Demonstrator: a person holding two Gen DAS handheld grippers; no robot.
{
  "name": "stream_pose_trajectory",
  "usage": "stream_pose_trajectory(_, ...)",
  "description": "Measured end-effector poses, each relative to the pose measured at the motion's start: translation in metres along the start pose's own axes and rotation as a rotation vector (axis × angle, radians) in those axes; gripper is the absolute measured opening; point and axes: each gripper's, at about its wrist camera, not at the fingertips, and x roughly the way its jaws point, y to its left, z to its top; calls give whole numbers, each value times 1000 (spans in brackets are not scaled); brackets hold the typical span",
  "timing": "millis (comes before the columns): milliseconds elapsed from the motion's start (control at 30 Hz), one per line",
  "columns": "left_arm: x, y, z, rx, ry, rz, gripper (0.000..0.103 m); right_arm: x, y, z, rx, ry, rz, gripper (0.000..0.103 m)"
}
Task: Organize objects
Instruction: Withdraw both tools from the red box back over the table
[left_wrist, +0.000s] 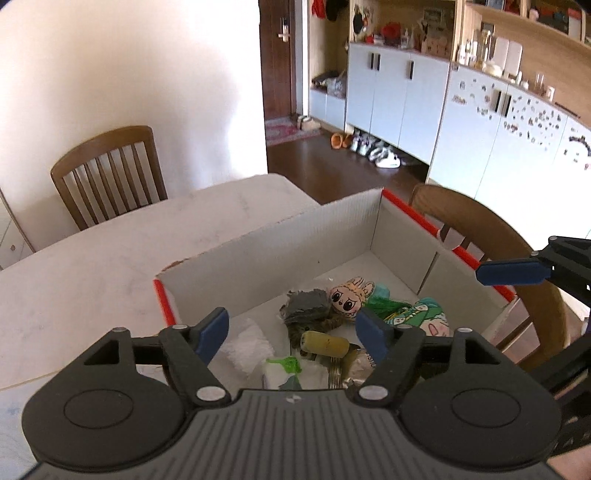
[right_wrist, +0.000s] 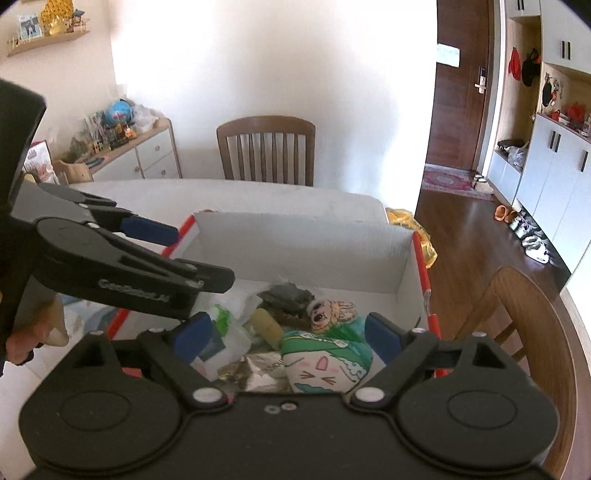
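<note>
A white cardboard box (left_wrist: 295, 229) with red edges sits on the pale table (left_wrist: 110, 266). It holds a cartoon-face plush (left_wrist: 347, 297), a grey crumpled lump (left_wrist: 306, 304), a yellow-green cylinder (left_wrist: 325, 343), white tissue (left_wrist: 247, 347) and a green printed pouch (left_wrist: 421, 319). My left gripper (left_wrist: 291, 330) hovers open over these, nothing between its pads. The right wrist view shows the same box (right_wrist: 295, 240), plush (right_wrist: 328, 310), pouch (right_wrist: 325, 358) and a foil wrapper (right_wrist: 258, 369). My right gripper (right_wrist: 288, 332) hangs open above them, gripping nothing. The left gripper's blue pad (right_wrist: 147, 225) reaches in from the left.
A wooden chair (left_wrist: 107, 177) stands at the table's far side, another (left_wrist: 517, 258) just beyond the box's right wall. A yellow bag (right_wrist: 410, 221) lies behind the box. A hand (right_wrist: 40, 328) holds the left gripper. A sideboard (right_wrist: 147, 155) and cupboards (left_wrist: 406, 96) line the walls.
</note>
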Motion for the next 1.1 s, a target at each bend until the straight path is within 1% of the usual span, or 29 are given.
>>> stream_pose_trajectory(67, -10, 4, -3, -8, -15, 1, 78, -7, 4, 0, 8, -17, 4, 94)
stream_pose_trajectory(200, -31, 12, -10, -24, -51, -10, 80, -18, 11, -1, 34, -43, 10, 95)
stream_pose_trajectory(300, -46, 18, -17, -42, -76, 3, 84, -26, 17, -2, 47, -62, 13, 98)
stream_pose_trajectory(467, -65, 27, -28, -79, -104, -15, 89, -37, 32, -5, 54, -96, 1, 102)
stream_pose_trajectory(533, -72, 30, -32, -84, -117, -6, 97, -41, 36, -6, 64, -109, -2, 102)
stream_pose_trajectory(600, -79, 32, -37, -86, -136, -4, 101, -45, 40, -7, 74, -120, -8, 102)
stream_pose_trajectory(733, -92, 36, -47, -87, -167, 1, 103, -53, 45, -9, 110, -145, -12, 102)
stream_pose_trajectory(933, -109, 38, -62, -80, -189, -2, 103, -67, 50, -11, 192, -185, -7, 102)
stream_pose_trajectory(1100, -124, 36, -73, -79, -216, -13, 103, -72, 61, -16, 195, -195, -23, 102)
